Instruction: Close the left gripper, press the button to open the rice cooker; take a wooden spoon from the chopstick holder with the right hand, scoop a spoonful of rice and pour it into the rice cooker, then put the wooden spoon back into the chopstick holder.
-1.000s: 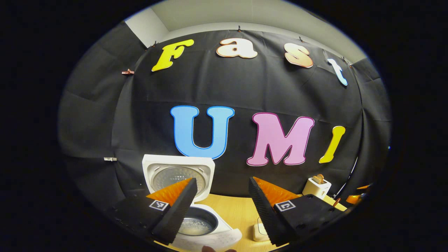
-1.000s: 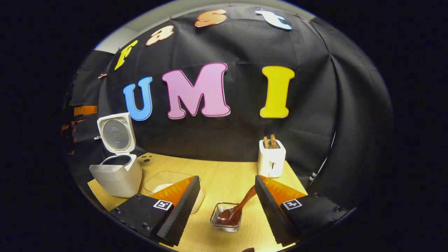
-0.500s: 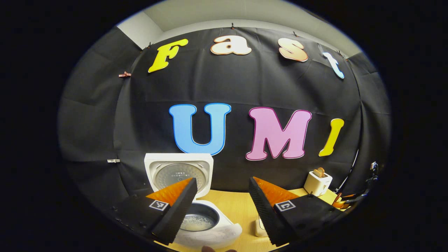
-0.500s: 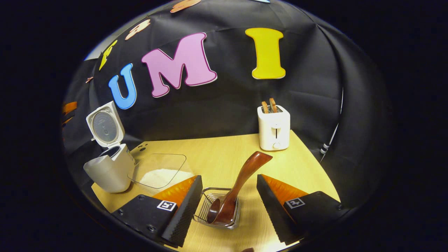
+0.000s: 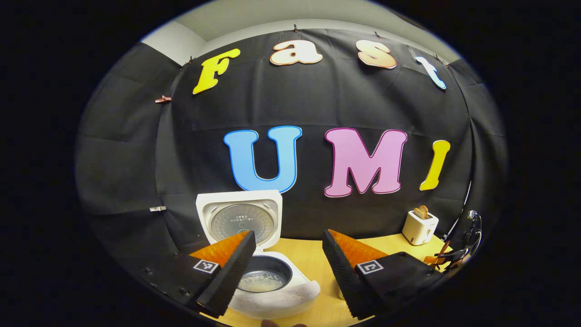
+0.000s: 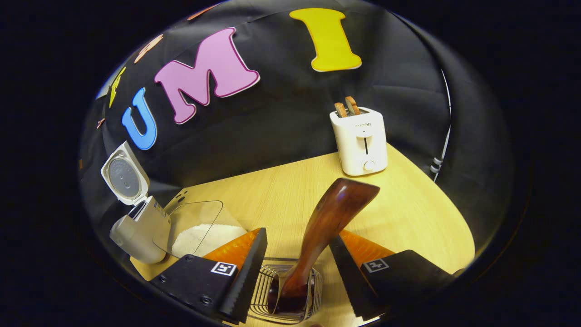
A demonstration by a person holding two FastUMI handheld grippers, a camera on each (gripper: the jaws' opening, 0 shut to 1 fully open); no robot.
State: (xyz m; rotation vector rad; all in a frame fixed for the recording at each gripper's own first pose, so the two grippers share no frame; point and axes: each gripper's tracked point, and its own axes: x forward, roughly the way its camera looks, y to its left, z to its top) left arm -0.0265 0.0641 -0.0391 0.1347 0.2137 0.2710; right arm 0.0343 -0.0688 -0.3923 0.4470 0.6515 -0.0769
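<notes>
Your right gripper hangs with its jaws wide apart and empty, straddling the wooden spoon, whose handle leans up between the two fingers, close against the right one, though contact cannot be confirmed. The spoon's bowl sits directly below, down inside the wire chopstick holder on the pale wood-grain tabletop. The spoon looks light, rigid and glossy, so its polished surface may slip; the narrower waist of the handle, just above the holder's rim, seems the surest place to take hold. Ahead and to the left, a clear container of white rice stands beside the open rice cooker, with a white toaster farther ahead to the right. Your left gripper is also spread wide and holds nothing, hovering above the white cooker, whose lid stands upright and whose dark inner pot shows a thin layer of grains.
</notes>
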